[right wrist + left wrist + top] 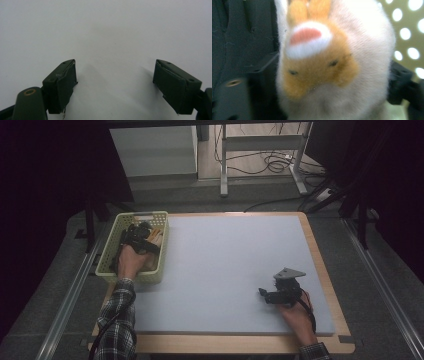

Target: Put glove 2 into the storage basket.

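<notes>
A: Well, where does the plush rabbit (332, 67) sit?

B: Inside the pale green perforated basket (111, 251), at about ten o'clock on the bench (320, 265). The left hand-held gripper (142, 231) is down in the basket with it, and the toy lies between the jaws, which stand wide and do not look to be pressing on it.

A: How would it handle?

B: Probably light, soft and squashy. The fur may slip, so a hold across the round body looks safer than the ears.

A: And the other one?

B: The right hand-held gripper (263, 295) rests at four o'clock, jaws wide with nothing between them, over the smooth grey mat (230, 265). Beyond it the room is dim, with cables on the floor.
</notes>
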